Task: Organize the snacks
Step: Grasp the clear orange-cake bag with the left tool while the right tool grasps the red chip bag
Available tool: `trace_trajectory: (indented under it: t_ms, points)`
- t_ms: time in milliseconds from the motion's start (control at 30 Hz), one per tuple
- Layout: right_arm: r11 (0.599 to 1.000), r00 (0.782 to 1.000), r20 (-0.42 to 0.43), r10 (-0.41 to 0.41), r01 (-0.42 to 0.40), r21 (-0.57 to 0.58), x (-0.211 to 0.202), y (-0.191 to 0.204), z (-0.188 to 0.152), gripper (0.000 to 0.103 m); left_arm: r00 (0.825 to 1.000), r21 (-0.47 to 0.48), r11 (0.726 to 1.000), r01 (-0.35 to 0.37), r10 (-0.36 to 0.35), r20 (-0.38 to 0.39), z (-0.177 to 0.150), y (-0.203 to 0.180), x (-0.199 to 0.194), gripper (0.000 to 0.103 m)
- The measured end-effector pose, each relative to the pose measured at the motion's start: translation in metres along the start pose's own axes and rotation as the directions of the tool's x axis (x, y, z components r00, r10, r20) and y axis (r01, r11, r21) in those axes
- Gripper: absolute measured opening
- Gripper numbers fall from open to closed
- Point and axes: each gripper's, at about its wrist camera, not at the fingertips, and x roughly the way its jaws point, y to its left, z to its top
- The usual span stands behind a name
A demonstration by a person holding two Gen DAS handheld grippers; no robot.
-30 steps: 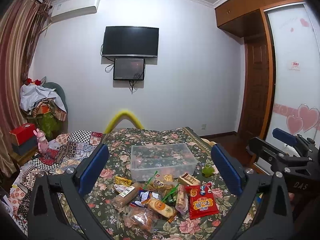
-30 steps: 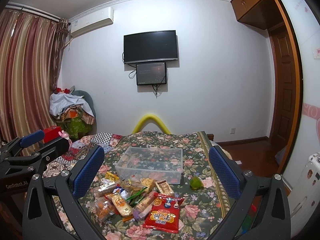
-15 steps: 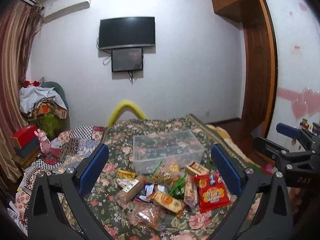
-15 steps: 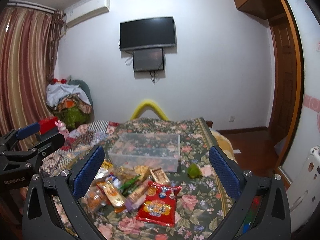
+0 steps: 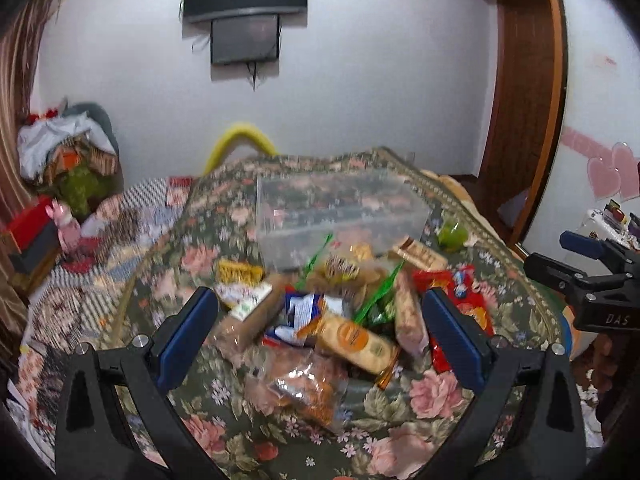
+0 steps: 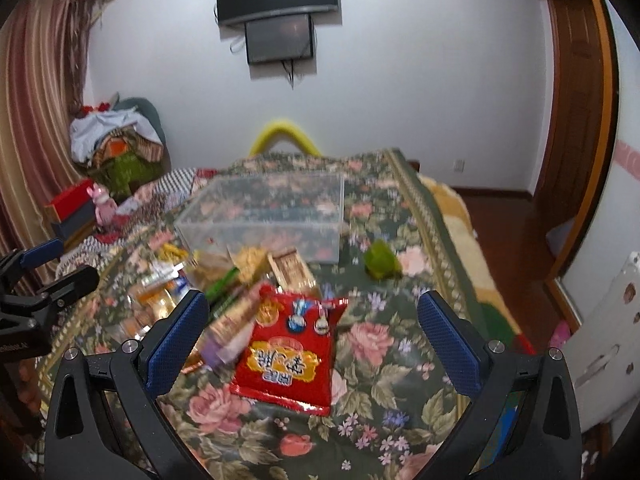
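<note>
Approach step, nothing picked yet. Left gripper (image 5: 320,332) and right gripper (image 6: 312,330) both hung w/ jaws spread wide, empty, over snack pile (image 5: 340,320) on floral bedspread (image 6: 400,400). Clear plastic bin (image 6: 264,216) sat just behind, empty. Next prob: drop onto red packet (image 6: 288,356), pinch an edge.

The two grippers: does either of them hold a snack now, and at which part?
Nothing is held. The left gripper and the right gripper are both open, above the snack pile, touching no packet.
</note>
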Motion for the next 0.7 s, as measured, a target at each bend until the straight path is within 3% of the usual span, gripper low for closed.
trace_trajectory:
  t_ms: [267, 433, 700]
  points:
    - [1.0, 0.992, -0.123, 0.015, -0.013, 0.012, 0.037, -0.002, -0.016, 0.103, 0.987, -0.111, 0.994, -0.001, -0.017, -0.162, -0.023, 0.03, 0.044, 0.103]
    - [1.0, 0.98, -0.196, 0.023, -0.02, 0.017, 0.058, -0.001, -0.023, 0.103, 0.967, -0.099, 0.995, 0.008, -0.033, -0.252, -0.044, 0.035, 0.068, 0.102]
    - [0.999, 0.962, -0.269, 0.041, -0.036, 0.024, 0.082, 0.005, -0.029, 0.103, 0.939, -0.14, 0.989, 0.041, -0.086, -0.333, -0.063, 0.043, 0.091, 0.095]
